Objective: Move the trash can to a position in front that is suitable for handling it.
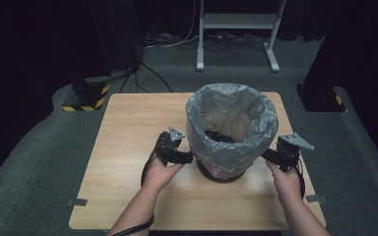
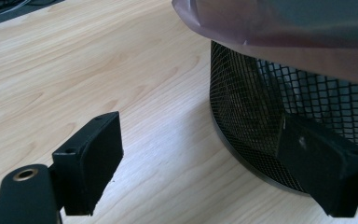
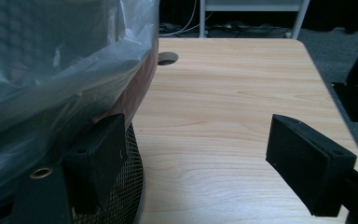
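As seen in the high view, the bin (image 1: 229, 132) with its grey bag (image 1: 231, 115) stands upright at centre frame, my left gripper (image 1: 189, 158) at its lower left and my right gripper (image 1: 267, 155) at its lower right, both about equally close at its base. In the left gripper view my jaws gape, mesh wall (image 2: 261, 116) at right against one jaw. In the right gripper view, jaws spread too, bag (image 3: 51, 70) upper left, wooden table (image 3: 223, 116) between.
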The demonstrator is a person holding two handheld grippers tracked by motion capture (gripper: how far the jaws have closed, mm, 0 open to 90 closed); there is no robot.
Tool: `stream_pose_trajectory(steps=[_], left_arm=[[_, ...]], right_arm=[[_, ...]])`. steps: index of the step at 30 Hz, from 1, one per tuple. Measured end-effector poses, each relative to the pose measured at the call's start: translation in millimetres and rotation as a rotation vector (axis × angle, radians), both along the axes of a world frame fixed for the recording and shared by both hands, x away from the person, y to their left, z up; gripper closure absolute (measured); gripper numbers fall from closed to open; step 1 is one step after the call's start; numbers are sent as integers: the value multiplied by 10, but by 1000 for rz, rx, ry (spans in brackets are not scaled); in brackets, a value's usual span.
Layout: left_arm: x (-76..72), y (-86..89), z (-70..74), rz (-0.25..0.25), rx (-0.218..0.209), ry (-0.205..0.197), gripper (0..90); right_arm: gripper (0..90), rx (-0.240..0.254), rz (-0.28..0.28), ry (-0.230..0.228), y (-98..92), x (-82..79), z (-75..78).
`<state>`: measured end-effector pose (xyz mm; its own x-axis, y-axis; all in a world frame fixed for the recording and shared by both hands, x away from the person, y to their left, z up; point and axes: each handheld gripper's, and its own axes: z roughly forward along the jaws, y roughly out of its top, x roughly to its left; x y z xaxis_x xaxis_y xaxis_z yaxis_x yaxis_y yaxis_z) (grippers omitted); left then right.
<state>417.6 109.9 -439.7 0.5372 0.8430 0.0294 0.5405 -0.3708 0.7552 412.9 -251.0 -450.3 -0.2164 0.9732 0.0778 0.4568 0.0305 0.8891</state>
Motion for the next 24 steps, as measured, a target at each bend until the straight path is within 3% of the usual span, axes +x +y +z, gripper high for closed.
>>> stream_pose_trajectory(steps=[6,18,22,24], left_arm=[[64,-64,-19,-2,-25,7,147],[78,-50,-23,-6,-27,6,142],[65,-10,-35,-9,-25,9,130],[42,55,-56,2,-18,17,129]], right_arm=[[213,9,-14,-1,-91,28,-9],[219,8,-18,-2,-87,29,-8],[197,7,-13,4,-99,37,-1],[182,30,-9,2,-129,14,6]])
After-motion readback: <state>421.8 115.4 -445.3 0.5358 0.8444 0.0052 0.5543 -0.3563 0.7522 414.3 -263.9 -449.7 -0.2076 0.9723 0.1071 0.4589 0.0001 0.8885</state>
